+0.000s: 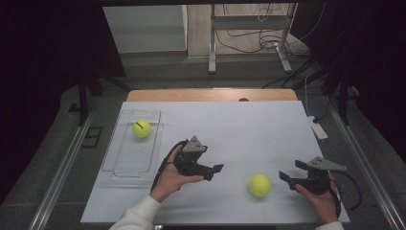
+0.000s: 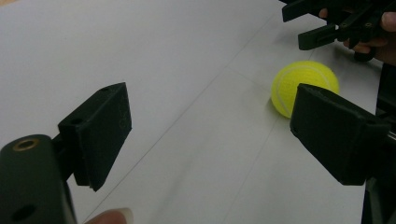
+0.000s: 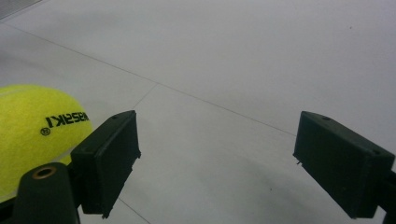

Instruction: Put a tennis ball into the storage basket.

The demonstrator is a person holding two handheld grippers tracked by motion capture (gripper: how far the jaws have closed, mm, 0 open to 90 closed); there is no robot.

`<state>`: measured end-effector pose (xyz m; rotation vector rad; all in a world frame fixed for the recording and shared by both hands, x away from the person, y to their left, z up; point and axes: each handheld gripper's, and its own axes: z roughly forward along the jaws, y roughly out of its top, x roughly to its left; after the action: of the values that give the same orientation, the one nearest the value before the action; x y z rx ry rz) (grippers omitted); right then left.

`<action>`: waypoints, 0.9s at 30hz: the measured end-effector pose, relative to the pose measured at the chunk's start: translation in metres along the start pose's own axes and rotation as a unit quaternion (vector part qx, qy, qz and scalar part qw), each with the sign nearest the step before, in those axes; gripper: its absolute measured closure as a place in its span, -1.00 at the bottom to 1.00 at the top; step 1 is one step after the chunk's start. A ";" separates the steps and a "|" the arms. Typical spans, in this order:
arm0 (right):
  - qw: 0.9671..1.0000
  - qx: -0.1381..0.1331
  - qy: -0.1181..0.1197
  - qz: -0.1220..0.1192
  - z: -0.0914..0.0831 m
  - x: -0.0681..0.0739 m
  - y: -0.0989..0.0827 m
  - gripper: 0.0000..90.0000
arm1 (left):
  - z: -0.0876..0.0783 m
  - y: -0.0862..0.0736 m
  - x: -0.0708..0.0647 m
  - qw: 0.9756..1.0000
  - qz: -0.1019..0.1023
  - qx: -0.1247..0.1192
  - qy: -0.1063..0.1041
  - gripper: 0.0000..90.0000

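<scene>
Yellow ball (image 1: 259, 185) on bench (image 1: 239, 129) between left tongs (image 1: 216, 172) and right tongs (image 1: 290, 171), nobody's got it yet; other ball (image 1: 141, 129) already in clear tray (image 1: 120, 158). Left view: tongs wide open, ball just ahead. Right view: tongs open too, ball beside them. Half done I reckon.

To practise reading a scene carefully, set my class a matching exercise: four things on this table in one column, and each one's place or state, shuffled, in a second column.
Things:
1. Tennis ball in the tray
2. Tennis ball on the table
3. Left gripper
4. Clear tray

Places or states:
A. Lies on the white table top between the two grippers
B. Sits at the table's left side, holding one ball
C. Held above the table, jaws open and empty
D. Rests at the far end of the clear container

Pairs: 1-D, 2-A, 3-C, 4-B
</scene>
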<state>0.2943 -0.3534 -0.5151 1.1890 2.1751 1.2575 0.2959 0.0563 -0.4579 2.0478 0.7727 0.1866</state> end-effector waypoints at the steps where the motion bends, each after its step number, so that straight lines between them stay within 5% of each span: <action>1: 1.000 0.000 0.000 0.000 0.000 0.000 0.000 -0.69 | 0.001 0.000 -0.001 1.000 0.001 -0.001 -0.001 -0.70; 27: 1.000 0.001 0.001 -0.002 0.002 0.000 0.000 -0.69 | 0.031 0.014 -0.028 0.999 0.028 0.016 -0.042 -0.71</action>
<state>0.2956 -0.3525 -0.5156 1.1838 2.1795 1.2541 0.2926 0.0125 -0.4594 2.0958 0.6709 0.1192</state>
